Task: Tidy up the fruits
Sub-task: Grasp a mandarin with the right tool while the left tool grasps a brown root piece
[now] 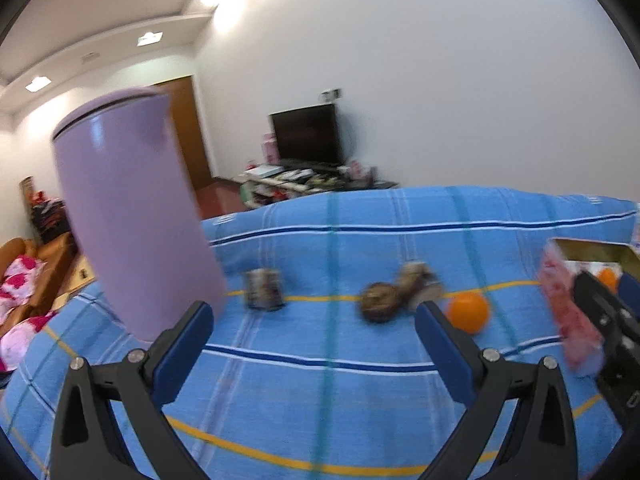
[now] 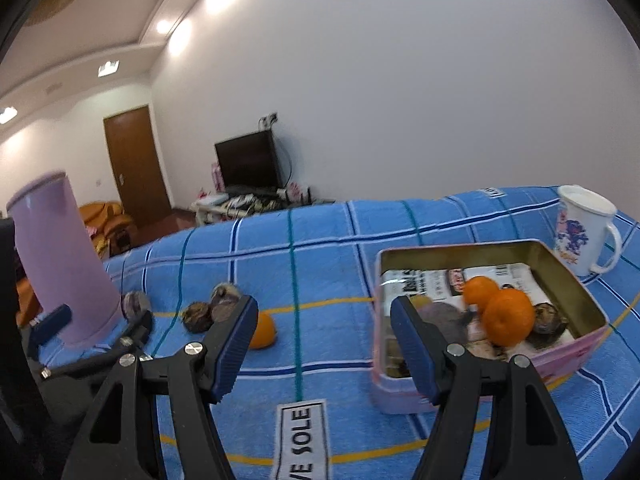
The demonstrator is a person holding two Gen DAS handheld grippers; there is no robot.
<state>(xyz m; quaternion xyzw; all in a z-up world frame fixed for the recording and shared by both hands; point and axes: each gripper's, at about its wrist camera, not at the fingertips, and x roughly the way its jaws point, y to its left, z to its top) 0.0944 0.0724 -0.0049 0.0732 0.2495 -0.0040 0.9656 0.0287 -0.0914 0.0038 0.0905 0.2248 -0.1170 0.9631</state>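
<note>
We see both sets of tongs standing apart with nothing between them, above a desk [image 2: 328,240] covered by a blue checked cloth. The left tongs [image 1: 314,344] hover over bare cloth, their blue pads [image 1: 188,344] wide of each other; the right tongs [image 2: 324,344] are likewise spread, and their right pad overlaps the near wall of a pink tin [image 2: 560,354] in the right wrist view, though we cannot tell whether it touches it.

The tin sits toward the right edge of the desk. Inside it, on printed paper, lie two tangerines [image 2: 508,316] touching each other, with a dark brown fruit [image 2: 550,316] just beside them against the right wall. A white mug [image 2: 584,236] with a printed figure stands upright just beyond the tin, nearer the far right corner.

Outside the tin, a loose tangerine [image 1: 468,312] rests on the cloth around the middle of the desk. Just to its left lie two dark brown fruits [image 1: 380,302], touching or nearly so, and a third [image 1: 264,290] lies apart from them, closer to a tall lilac tumbler [image 1: 136,216] that stands near the left edge. The left wrist view is blurred, so the brown fruits' kind is unclear to us.

Beyond the desk's far edge are a dark television [image 2: 250,160] and a brown door [image 2: 136,164].
</note>
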